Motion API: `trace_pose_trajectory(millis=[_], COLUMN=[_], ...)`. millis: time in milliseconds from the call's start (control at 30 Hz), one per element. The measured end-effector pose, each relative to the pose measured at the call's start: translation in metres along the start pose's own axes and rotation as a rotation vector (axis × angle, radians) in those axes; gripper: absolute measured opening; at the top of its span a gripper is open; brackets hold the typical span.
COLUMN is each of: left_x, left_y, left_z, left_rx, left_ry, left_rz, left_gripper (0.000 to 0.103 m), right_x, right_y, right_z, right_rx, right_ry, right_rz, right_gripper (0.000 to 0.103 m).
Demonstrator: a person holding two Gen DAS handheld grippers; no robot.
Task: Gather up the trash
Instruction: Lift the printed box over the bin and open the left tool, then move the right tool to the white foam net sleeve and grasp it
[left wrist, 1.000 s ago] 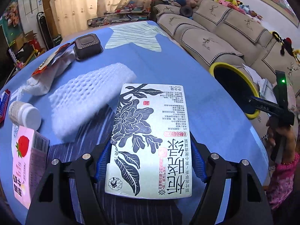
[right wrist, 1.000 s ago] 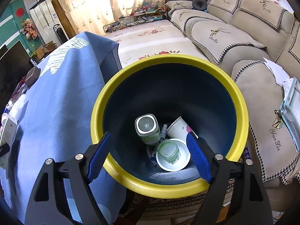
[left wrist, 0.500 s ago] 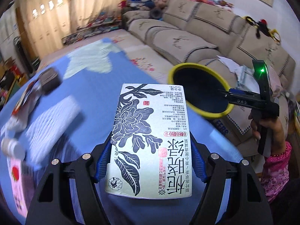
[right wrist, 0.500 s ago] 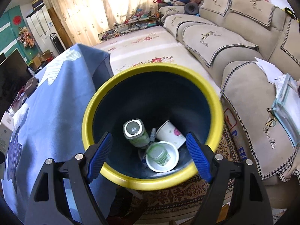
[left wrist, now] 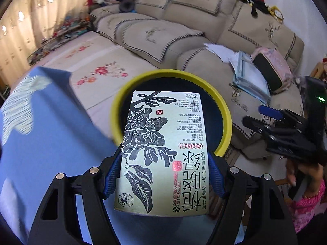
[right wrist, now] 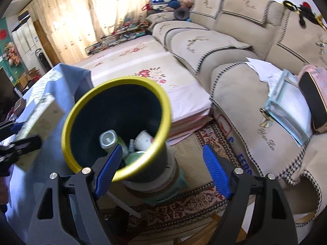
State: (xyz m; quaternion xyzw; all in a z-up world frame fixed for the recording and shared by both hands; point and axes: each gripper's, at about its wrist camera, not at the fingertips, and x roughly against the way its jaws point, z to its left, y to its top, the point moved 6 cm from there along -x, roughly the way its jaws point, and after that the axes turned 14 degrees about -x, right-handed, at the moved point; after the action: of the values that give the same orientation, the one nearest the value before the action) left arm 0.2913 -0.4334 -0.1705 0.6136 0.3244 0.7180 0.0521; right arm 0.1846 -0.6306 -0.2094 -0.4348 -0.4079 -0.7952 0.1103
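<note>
My left gripper point(left wrist: 163, 175) is shut on a white tea box point(left wrist: 163, 153) printed with black flowers and holds it over the near rim of the yellow-rimmed dark bin point(left wrist: 224, 122). In the right wrist view the bin point(right wrist: 155, 151) stands beside the table, with a bottle point(right wrist: 108, 138), a cup point(right wrist: 143, 140) and other trash inside. My right gripper point(right wrist: 163, 163) is open and empty, just right of the bin. The box point(right wrist: 40, 120) and the left gripper show at that view's left edge. The right gripper point(left wrist: 271, 120) shows at the right of the left wrist view.
The blue tablecloth point(left wrist: 40, 143) covers the table left of the bin. A beige sofa point(right wrist: 235, 47) with papers and a pink bag point(right wrist: 312, 98) lies behind and to the right. A patterned rug point(right wrist: 194, 204) covers the floor below.
My left gripper carried the tea box off the table to the right until it hangs over the bin. My right gripper pulled back and right, away from over the bin's mouth.
</note>
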Motion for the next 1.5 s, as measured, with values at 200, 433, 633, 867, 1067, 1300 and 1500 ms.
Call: trace_pose_trajectory(millis=[200,433,633,867,1067,1300,1500], left_x=[-0.048,-0.034,0.035,0.132,0.190,0.255,0.288], left_y=[0.024,0.027,-0.014,-0.101,-0.185,-0.281,-0.342], left_z=[-0.005,0.006,0.025,0.050,0.077,0.114,0.137], left_rx=[-0.002,0.047,0.110,0.246,0.345,0.518,0.608], left_ry=[-0.005,0.035,0.105,0.245,0.408,0.528,0.582], left_rz=[0.030,-0.016,-0.087,-0.175,-0.161,-0.163,-0.181], left_gripper=[0.072,0.087,0.089,0.093,0.093,0.093,0.093], right_x=[0.007,0.009,0.004,-0.001,0.001,0.001,0.002], right_y=[-0.001,-0.003,-0.009,-0.023,-0.035,-0.064,-0.097], right_z=[-0.021,-0.017,0.003,0.063,0.139,0.239,0.329], right_rx=[-0.047,-0.044,-0.009,0.102,0.236,0.403,0.539], right_ry=[-0.026,-0.020,0.013,0.094,0.196,0.295,0.401], right_rz=[-0.008,-0.003,0.015,0.051,0.075,0.128,0.197], right_gripper=[0.077,0.077,0.077,0.077,0.077,0.077,0.077])
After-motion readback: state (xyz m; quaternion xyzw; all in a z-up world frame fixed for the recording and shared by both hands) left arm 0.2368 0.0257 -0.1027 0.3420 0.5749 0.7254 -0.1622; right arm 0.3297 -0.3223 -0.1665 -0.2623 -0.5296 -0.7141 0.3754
